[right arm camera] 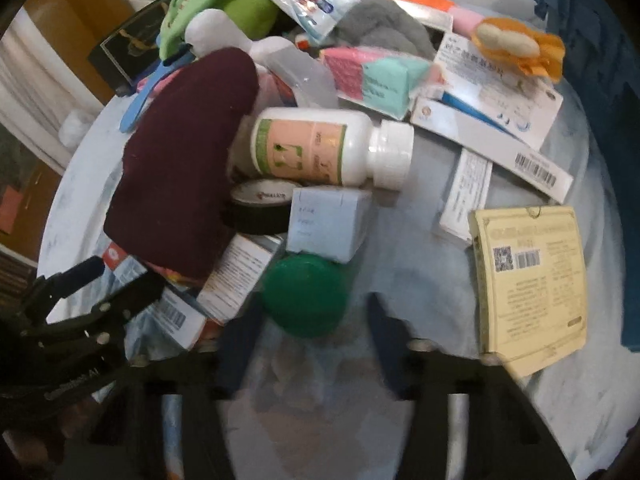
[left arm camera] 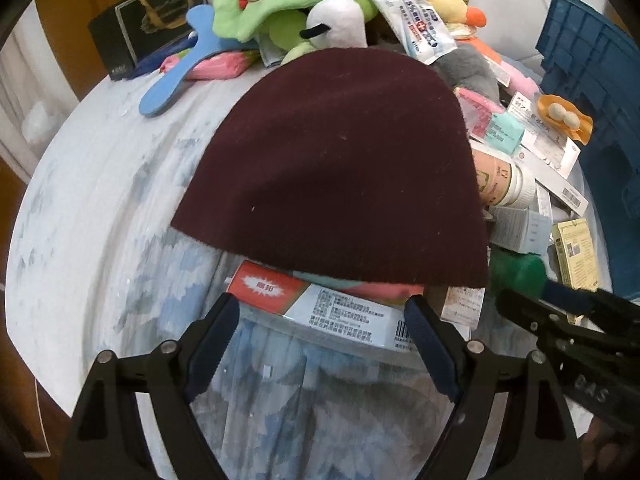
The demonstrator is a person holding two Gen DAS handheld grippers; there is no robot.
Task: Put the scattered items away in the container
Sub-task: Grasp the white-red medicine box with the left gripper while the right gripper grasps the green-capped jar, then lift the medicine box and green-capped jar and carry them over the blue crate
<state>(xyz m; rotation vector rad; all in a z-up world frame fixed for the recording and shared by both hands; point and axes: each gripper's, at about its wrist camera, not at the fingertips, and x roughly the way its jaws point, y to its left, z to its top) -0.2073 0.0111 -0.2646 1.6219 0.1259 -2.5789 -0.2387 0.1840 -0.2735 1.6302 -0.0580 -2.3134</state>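
Observation:
A dark maroon hat [left arm camera: 336,164] lies on a pile of boxes on the pale blue table; it also shows in the right wrist view [right arm camera: 184,168]. My left gripper [left arm camera: 320,308] is open, its fingers either side of a red and white box [left arm camera: 316,304] under the hat's edge. My right gripper [right arm camera: 312,320] is open, just short of a green round lid [right arm camera: 306,294], which also shows in the left wrist view [left arm camera: 516,274]. A blue crate [left arm camera: 592,92] stands at the right.
A white pill bottle [right arm camera: 332,148], a tape roll [right arm camera: 260,206], a yellow packet [right arm camera: 532,284] and several medicine boxes lie about. Plush toys [left arm camera: 288,4], a blue shoehorn-like piece [left arm camera: 176,64] and a black box [left arm camera: 148,20] sit at the back.

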